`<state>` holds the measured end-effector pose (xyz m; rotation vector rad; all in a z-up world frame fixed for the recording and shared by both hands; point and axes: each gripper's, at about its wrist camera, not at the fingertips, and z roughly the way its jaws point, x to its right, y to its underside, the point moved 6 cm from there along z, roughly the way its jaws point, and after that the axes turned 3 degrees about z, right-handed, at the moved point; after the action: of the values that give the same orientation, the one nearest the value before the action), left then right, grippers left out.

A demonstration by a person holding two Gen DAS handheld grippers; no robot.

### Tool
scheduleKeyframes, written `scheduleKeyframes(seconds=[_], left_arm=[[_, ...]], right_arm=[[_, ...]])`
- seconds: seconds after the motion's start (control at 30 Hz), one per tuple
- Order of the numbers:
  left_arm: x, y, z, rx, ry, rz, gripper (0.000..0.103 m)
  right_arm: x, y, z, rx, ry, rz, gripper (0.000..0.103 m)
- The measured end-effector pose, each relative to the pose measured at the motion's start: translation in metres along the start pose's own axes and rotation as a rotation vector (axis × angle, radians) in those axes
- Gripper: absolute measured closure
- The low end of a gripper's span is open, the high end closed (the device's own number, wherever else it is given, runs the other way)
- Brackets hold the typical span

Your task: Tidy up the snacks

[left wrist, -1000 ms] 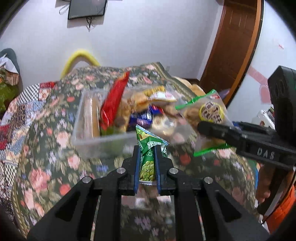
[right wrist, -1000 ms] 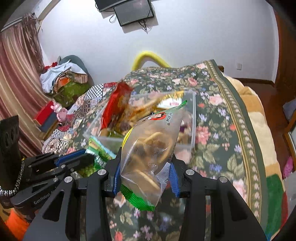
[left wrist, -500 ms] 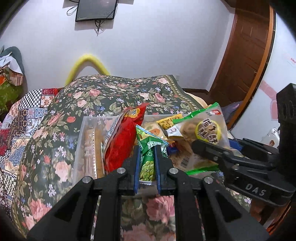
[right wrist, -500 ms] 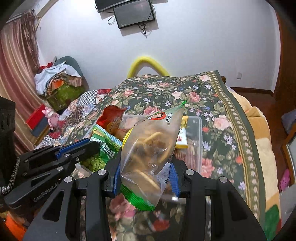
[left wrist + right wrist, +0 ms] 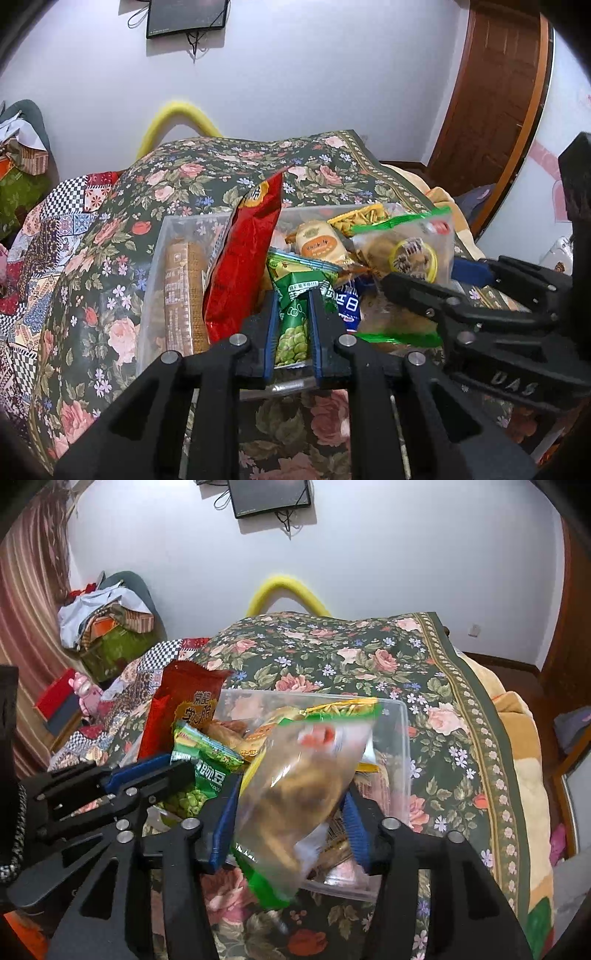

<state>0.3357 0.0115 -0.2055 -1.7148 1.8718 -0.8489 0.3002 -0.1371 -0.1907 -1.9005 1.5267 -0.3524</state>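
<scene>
A clear plastic bin (image 5: pixel 155 258) (image 5: pixel 400 746) of snacks sits on the floral bedspread. My left gripper (image 5: pixel 291 332) is shut on a green pea packet (image 5: pixel 293 317) over the bin's near edge; it also shows in the right wrist view (image 5: pixel 192 775). My right gripper (image 5: pixel 290 823) has its blue pads spread wide around a clear cookie bag with green ends (image 5: pixel 295 794), which looks blurred and loose between them. The same bag (image 5: pixel 406 258) shows in the left wrist view over the bin's right side. A red chip bag (image 5: pixel 243 266) stands in the bin.
The bin also holds a long brown biscuit pack (image 5: pixel 183 295), an orange-labelled packet (image 5: pixel 319 243) and a yellow packet (image 5: pixel 360 216). A yellow tube (image 5: pixel 286 590) arches behind the bed. Clutter (image 5: pixel 103 627) lies at the left; a wooden door (image 5: pixel 491 103) is at the right.
Both grippers moved forward over the bin with their packets. The right gripper's jaws have widened and the cookie bag now tilts and blurs between them.
</scene>
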Motion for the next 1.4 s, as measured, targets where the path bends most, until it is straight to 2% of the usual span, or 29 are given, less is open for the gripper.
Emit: scheduleKeyframes(seconds=[0.17, 0.37, 0.6, 0.77, 0.83, 0.93, 0.97, 1.0, 1.13, 1.3, 1.4], left_arm=[[0.002, 0.003, -0.009, 0.002, 0.014, -0.005, 0.077], [0.01, -0.002, -0.043, 0.048, 0.026, 0.006, 0.077], [0.019, -0.022, -0.125, 0.192, 0.036, -0.007, 0.077], [0.028, -0.031, -0.197, 0.329, -0.004, 0.02, 0.076], [0.033, -0.031, -0.219, 0.37, -0.014, 0.032, 0.071], [0.039, -0.028, -0.253, 0.434, -0.035, 0.043, 0.046], [0.041, -0.026, -0.264, 0.461, -0.052, 0.047, 0.035], [0.043, -0.024, -0.273, 0.483, -0.066, 0.051, 0.03], [0.048, -0.016, -0.295, 0.523, -0.087, 0.068, 0.021], [0.048, -0.007, -0.311, 0.545, -0.091, 0.069, 0.013], [0.048, -0.001, -0.317, 0.55, -0.093, 0.065, 0.008]], right_arm=[[0.0, -0.002, -0.015, 0.016, -0.007, -0.005, 0.048], [-0.004, -0.008, -0.047, 0.07, 0.003, -0.022, 0.048], [-0.017, -0.017, -0.11, 0.182, 0.002, -0.031, 0.048], [-0.034, -0.021, -0.17, 0.289, -0.024, -0.04, 0.048], [-0.04, -0.021, -0.191, 0.33, -0.03, -0.046, 0.048], [-0.048, -0.017, -0.214, 0.371, -0.042, -0.05, 0.042], [-0.05, -0.015, -0.22, 0.385, -0.042, -0.05, 0.037], [-0.052, -0.014, -0.226, 0.399, -0.039, -0.049, 0.032], [-0.062, -0.005, -0.241, 0.435, -0.02, -0.065, 0.022], [-0.069, 0.005, -0.247, 0.461, 0.012, -0.076, 0.005], [-0.068, 0.008, -0.248, 0.478, 0.032, -0.07, 0.0]])
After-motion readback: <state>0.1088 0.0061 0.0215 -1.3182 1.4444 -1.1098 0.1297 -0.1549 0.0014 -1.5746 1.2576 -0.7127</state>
